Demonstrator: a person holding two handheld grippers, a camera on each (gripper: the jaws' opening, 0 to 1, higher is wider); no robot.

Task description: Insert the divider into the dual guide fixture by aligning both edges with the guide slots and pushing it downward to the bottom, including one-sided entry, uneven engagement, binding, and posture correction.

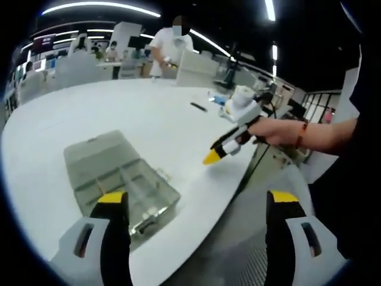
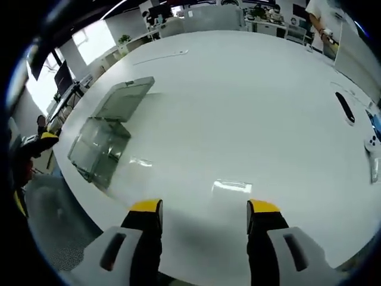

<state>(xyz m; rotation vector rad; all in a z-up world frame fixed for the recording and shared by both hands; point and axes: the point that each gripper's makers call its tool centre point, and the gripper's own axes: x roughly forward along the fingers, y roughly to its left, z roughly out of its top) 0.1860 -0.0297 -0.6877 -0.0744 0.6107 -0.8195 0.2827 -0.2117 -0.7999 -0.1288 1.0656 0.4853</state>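
A clear plastic compartment box [image 1: 122, 182] stands on the white table [image 1: 119, 113] near its edge, its lid [image 1: 98, 149] folded back flat. My left gripper [image 1: 197, 201] hangs open just short of the box, one jaw over its near corner and the other off the table edge. The same box [image 2: 100, 149] lies at the left of the right gripper view. A small flat clear piece [image 2: 231, 186], apparently the divider, lies on the table just ahead of my open right gripper [image 2: 204, 210]. A hand holds that right gripper [image 1: 221, 150] above the table, right of the box.
A black pen-like object [image 2: 344, 107] and a white controller [image 2: 372, 145] lie at the far right of the table. The curved table edge [image 1: 238, 179] runs close by the box. A person [image 1: 169, 44] stands at desks beyond the table. The left gripper's yellow tip [image 2: 47, 137] shows at the left.
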